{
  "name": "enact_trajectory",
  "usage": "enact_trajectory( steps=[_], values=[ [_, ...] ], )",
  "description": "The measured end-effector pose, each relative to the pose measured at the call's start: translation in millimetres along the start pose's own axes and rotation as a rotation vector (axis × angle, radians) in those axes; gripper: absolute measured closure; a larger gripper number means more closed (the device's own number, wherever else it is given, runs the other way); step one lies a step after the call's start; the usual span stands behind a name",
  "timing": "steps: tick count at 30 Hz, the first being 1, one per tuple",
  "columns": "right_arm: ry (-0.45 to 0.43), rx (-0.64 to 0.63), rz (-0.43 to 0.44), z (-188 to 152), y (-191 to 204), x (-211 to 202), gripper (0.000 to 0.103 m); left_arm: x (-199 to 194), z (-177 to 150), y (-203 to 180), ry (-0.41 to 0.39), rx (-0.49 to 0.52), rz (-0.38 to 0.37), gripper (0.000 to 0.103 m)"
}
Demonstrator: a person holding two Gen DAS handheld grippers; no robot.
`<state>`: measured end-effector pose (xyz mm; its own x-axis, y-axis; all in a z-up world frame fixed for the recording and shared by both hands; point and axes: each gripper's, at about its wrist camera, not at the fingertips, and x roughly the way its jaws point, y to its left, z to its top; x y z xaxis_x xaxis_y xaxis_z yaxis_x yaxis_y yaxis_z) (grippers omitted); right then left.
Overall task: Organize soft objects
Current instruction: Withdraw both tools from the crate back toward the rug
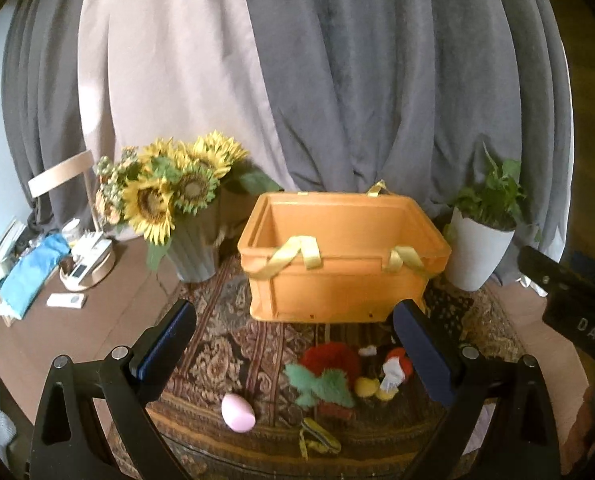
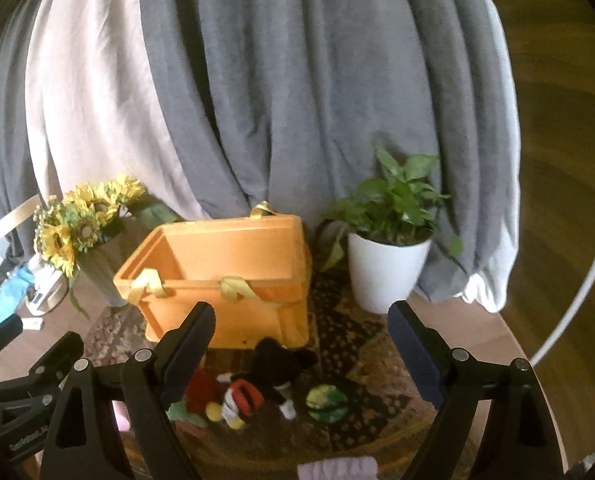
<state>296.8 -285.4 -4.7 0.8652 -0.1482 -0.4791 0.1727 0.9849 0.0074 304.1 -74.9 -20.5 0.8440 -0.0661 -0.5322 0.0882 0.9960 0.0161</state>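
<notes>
An orange box with yellow straps stands open-topped on a patterned rug; it also shows in the right wrist view as the orange box. In front of it lie soft toys: a pink egg, a red plush with green leaves, a black mouse plush and a green-yellow ball. A lilac knitted piece lies at the near edge. My left gripper hangs open above the toys, holding nothing. Beside it, my right gripper is open and holds nothing.
Sunflowers in a grey vase stand left of the box, and a white plant pot stands right of it. Grey and pale curtains hang close behind. Small clutter sits at the far left of the round wooden table.
</notes>
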Motion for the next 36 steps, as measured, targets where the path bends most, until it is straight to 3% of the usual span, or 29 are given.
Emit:
enact_trajectory(
  steps=[18,27,36],
  values=[
    [0.141,0.053,0.01,-80.6,-22.8,1.3,0.014,3.9,-69.8,-15.7,0.107,0.006,-0.007,0.002],
    [0.25,0.045,0.014,-112.1,-24.8,22.6,0.014,27.6,-102.8,-20.1,0.211,0.008,-0.004,0.003],
    [0.337,0.052,0.006,-142.9,-26.5,49.5,0.014,55.6,-127.1,-24.6,0.26,0.024,0.006,0.008]
  ],
)
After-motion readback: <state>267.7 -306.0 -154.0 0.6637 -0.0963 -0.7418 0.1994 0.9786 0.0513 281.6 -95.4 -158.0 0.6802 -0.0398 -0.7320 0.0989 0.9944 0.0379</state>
